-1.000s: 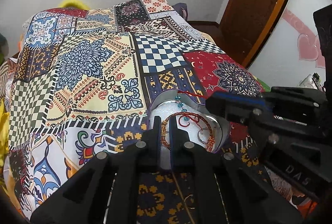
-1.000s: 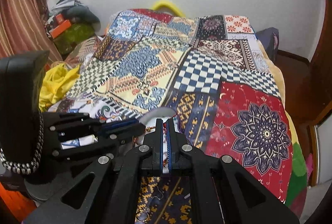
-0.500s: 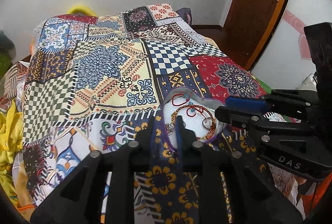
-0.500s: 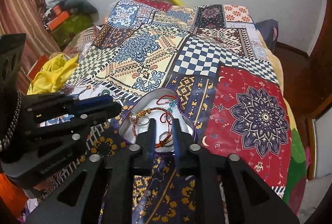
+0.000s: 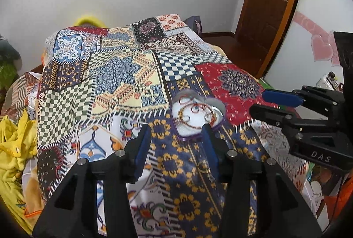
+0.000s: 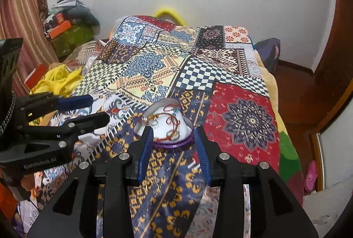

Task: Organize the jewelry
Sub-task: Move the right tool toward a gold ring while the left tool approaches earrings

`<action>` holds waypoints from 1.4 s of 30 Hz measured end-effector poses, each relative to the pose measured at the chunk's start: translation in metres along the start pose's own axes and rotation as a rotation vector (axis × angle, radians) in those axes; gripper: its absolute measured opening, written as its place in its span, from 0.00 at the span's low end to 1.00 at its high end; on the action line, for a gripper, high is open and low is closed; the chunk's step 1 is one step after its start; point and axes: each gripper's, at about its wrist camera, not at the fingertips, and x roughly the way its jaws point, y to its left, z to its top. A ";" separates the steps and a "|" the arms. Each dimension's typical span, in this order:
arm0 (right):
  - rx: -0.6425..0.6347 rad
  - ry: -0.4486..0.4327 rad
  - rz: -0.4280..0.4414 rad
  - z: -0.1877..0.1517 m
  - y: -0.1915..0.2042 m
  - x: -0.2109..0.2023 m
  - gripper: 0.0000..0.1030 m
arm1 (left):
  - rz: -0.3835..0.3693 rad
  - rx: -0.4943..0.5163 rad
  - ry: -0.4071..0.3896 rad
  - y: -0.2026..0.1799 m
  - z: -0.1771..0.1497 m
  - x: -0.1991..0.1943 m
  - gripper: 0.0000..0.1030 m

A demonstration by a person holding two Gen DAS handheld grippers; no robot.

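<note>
**Purple-rimmed heart tin of bracelets on the patchwork bed**

Purple edging runs round a heart-shaped tin [image 5: 198, 118] that lies open on the bed [image 5: 123, 74], on a navy patch with yellow motifs close to the bed's near end. Its inside is pale and silvery. The tin holds a tangle of jewellery: a gold-and-red beaded bracelet [image 5: 194, 114] curls across the middle, and thin red cord loops [image 6: 173, 121] with a few small turquoise beads lie over it toward the far lobes. Motion blur softens the finer pieces, so the count of separate items cannot be told.

On the navy cloth just this side of the tin, outside it, sits a small gold ring-shaped piece [image 5: 203, 166] with a bit of chain or hook below it.

Both tools hover over the near end of the bed, apart from the tin. The left gripper [image 5: 176, 145] has its jaws spread wide with nothing between them; the tin's near point shows in the gap. The right gripper [image 6: 173, 145] is likewise spread wide and holds nothing, its blue pads [image 6: 146, 147] flanking the tin's near rim in its own view without a clear touch.

A yellow garment [image 6: 59, 80] lies crumpled at the bed's left side.
</note>
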 end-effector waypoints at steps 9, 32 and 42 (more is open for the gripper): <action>0.008 0.062 -0.013 -0.035 0.001 0.012 0.34 | -0.028 -0.016 0.083 -0.005 -0.034 0.015 0.48; -0.079 0.135 0.078 -0.073 0.033 0.050 0.17 | -0.183 -0.099 0.165 -0.006 -0.081 0.041 0.30; -0.003 0.106 0.084 -0.073 0.016 0.033 0.16 | -0.199 -0.059 0.181 -0.021 -0.077 0.048 0.25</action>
